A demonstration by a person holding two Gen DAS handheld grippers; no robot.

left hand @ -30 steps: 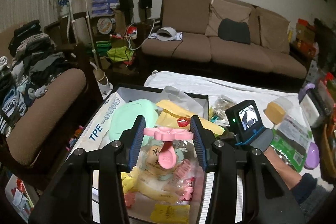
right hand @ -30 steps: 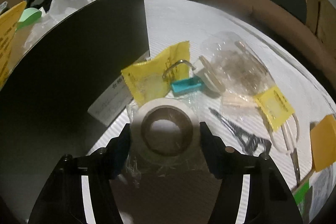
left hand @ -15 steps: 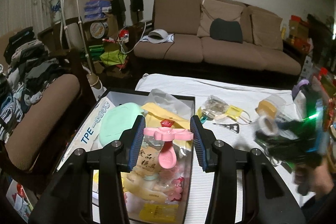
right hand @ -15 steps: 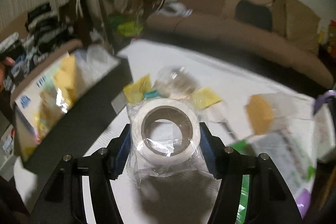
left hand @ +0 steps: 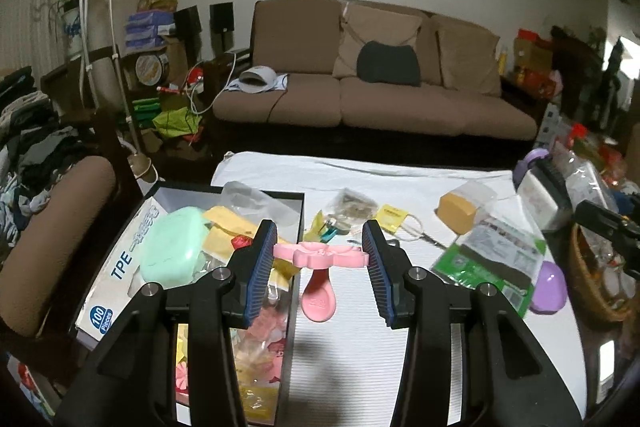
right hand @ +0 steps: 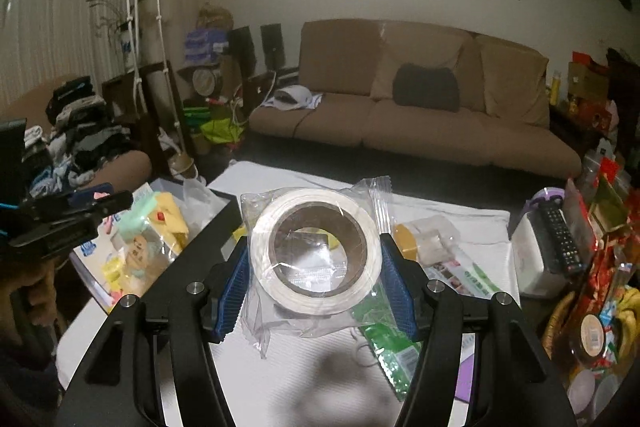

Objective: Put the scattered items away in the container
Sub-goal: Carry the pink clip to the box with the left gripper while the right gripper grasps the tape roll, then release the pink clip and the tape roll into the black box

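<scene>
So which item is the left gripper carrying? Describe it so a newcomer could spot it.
Start at the white-covered table in front of the brown sofa. By the black box at its left, the left gripper clamps a pink spoon, bowl hanging down. Nothing else nearby is held or pink and flower-handled.

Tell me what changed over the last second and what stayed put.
The right gripper lifted the bagged roll of white tape off the white table, away from the black box. The left gripper drifted right of the box, keeping its grip on the pink plastic spoon.
</scene>
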